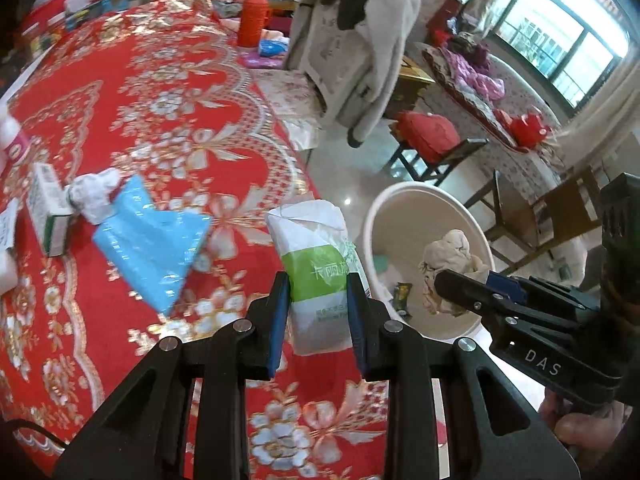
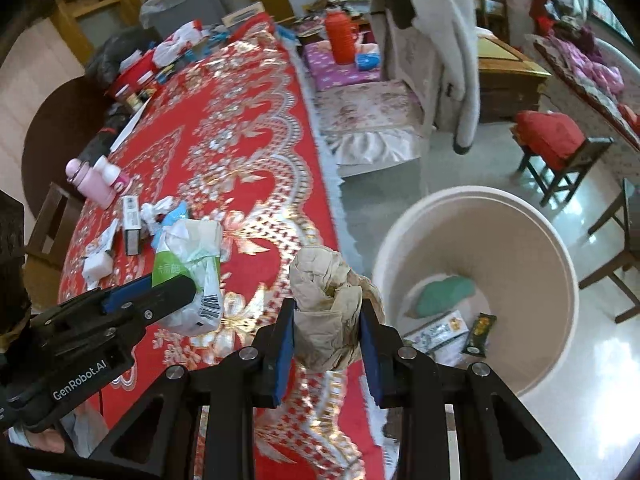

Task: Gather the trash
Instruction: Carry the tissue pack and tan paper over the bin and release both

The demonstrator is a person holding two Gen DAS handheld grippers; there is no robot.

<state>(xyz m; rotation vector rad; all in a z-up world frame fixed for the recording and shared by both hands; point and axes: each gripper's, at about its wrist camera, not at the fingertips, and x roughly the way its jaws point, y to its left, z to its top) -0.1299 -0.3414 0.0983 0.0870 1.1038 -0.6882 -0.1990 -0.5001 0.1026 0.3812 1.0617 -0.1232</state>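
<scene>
While the left claw [image 1: 318, 312] is clamped on a tissue pack [image 1: 316, 268] above the tabletop [image 1: 160, 120] edge and the right claw [image 2: 328, 336] grips crumpled paper [image 2: 326, 300] beside the bin [image 2: 540, 248], an early release could drop either piece outside it.

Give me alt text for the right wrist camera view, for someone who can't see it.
The right tool grips a crumpled beige paper wad above the edge of a red floral tablecloth, beside a cream waste bin on the floor that already holds wrappers. At left, the left tool holds a white-and-green plastic package.
</scene>
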